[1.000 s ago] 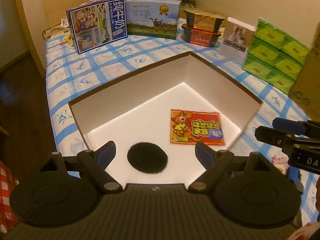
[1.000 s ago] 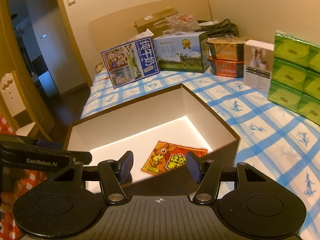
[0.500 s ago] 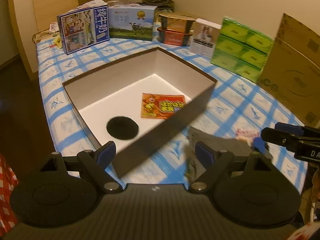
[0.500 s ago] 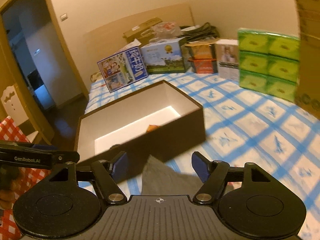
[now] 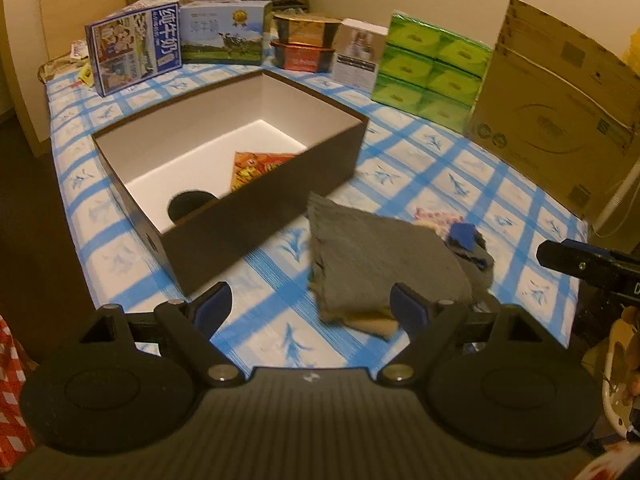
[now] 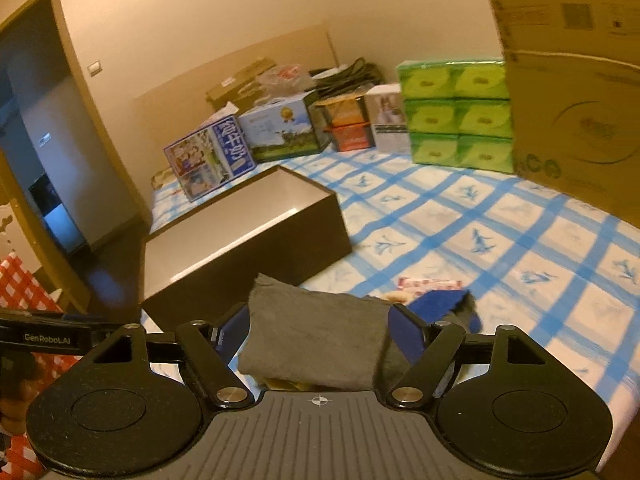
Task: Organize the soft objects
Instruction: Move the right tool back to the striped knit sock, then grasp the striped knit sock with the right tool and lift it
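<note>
- Fingers of my right gripper (image 6: 316,334) were spreading wider and gripped nothing; the grey folded cloth (image 6: 316,336) lay between them, since I judged it the next soft thing to lift.
- Fingers of my left gripper (image 5: 312,306) stood wide apart and empty, with the same cloth just ahead, toward its right finger.
- Beyond both pairs of fingers sat the open brown box (image 5: 260,204), already holding an orange packet (image 5: 256,166) and a black round pad (image 5: 188,204), so I took it for the collecting place.
- Right of the cloth, a blue-and-grey item (image 6: 448,304) and a pink packet (image 6: 428,283) waited on the checked bed cover (image 6: 540,240).
</note>
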Tool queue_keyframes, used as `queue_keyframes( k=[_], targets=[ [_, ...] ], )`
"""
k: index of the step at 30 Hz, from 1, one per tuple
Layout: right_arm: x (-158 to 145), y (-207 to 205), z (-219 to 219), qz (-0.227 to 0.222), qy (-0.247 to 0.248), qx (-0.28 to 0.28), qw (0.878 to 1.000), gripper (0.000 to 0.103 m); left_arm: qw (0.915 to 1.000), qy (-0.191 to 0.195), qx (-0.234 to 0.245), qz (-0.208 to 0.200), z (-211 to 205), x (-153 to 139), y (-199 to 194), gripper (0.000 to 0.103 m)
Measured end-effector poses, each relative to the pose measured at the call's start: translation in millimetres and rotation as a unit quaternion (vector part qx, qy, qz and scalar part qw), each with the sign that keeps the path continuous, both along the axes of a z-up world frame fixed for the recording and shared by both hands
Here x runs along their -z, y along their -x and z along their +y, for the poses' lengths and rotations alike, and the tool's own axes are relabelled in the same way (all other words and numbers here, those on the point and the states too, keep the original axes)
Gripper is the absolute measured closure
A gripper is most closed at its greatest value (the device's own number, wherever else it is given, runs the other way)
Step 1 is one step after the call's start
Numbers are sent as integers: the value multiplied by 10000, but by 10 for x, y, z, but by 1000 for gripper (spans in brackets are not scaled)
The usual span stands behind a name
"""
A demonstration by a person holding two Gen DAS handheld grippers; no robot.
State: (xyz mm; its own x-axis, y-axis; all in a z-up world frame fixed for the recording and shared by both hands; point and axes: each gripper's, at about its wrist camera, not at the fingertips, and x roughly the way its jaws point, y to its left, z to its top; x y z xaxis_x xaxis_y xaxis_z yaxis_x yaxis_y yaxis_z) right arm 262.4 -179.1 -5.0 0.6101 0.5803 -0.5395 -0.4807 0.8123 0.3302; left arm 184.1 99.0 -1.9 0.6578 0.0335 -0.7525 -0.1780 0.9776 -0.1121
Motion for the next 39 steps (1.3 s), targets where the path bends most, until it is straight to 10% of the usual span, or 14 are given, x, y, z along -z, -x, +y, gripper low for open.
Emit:
queue_keyframes(
  k=[39],
  targets=[
    [1344, 170, 376, 792, 1972, -576, 9754, 13, 9934, -490, 604, 838, -436, 1034, -319, 19]
  ],
)
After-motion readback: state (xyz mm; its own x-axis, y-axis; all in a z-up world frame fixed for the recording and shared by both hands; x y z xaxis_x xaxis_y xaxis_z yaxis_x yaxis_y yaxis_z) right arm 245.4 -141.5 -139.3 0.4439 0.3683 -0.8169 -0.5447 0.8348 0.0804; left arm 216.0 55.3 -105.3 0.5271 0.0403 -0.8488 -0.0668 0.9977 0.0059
